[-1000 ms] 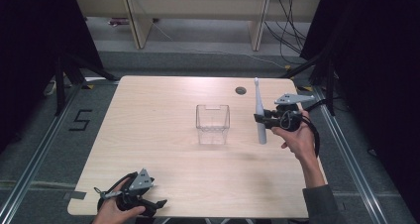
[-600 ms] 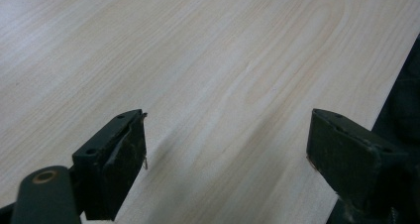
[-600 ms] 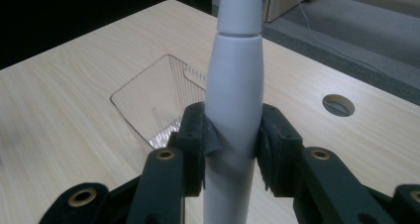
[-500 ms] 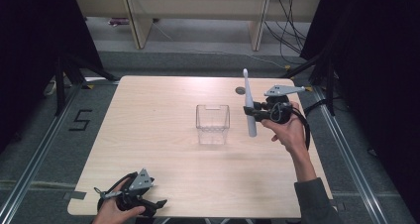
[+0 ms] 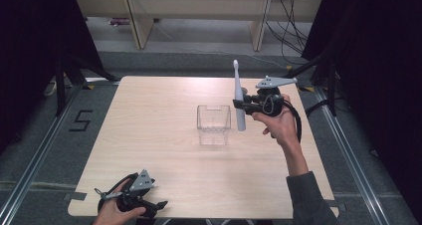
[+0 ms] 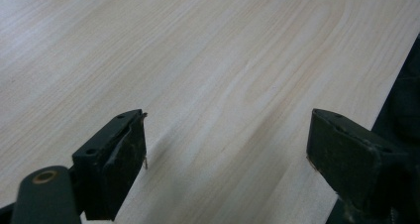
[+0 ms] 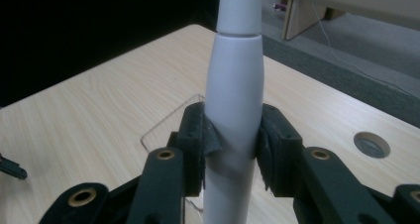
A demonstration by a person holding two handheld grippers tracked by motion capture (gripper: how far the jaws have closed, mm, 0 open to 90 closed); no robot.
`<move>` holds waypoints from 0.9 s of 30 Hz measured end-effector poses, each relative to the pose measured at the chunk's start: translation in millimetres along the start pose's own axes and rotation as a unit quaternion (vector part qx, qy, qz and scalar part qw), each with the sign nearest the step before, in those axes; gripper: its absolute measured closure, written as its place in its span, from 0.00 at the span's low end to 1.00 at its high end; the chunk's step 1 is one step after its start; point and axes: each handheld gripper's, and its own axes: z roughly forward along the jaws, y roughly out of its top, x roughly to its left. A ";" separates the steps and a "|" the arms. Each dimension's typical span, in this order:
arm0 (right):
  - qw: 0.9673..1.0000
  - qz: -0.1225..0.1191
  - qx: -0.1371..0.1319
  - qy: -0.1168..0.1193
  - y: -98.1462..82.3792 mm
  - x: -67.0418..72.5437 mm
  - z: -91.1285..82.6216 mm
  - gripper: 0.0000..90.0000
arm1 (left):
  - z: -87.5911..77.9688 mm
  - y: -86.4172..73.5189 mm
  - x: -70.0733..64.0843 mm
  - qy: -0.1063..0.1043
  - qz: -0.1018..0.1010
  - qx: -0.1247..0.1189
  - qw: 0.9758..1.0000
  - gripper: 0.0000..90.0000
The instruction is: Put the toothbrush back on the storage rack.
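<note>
A white electric toothbrush [image 5: 239, 98] stands nearly upright in the air, head up, with my right gripper [image 5: 242, 106] shut on its handle. In the right gripper view both black pads press the toothbrush's white body [image 7: 234, 100]. It hangs just right of a clear square plastic container [image 5: 214, 124] at the table's middle, and the container's rim [image 7: 168, 122] shows behind the jaws. My left gripper [image 5: 159, 205] rests at the table's front left edge, its jaws wide apart, with bare wood between them [image 6: 228, 149].
The light wooden table [image 5: 149, 120] has a round cable hole [image 7: 372, 144] near its back right corner. Shelving and cables lie on the floor beyond the far edge. Dark curtains flank both sides.
My right gripper has carried the toothbrush left and upward, from the table's right side to just beside the container. The left gripper has stayed put.
</note>
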 end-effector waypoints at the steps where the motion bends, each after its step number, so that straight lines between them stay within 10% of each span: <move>1: 1.000 0.000 0.000 0.000 0.0 0.0 0.0 0.74 | 0.2 0.2 0.4 0.000 0.003 0.000 1.000 0.17; 27: 1.000 -0.003 0.008 0.029 21.4 10.2 54.4 0.74 | -1.1 0.0 -0.7 -0.002 0.002 -0.003 1.000 0.16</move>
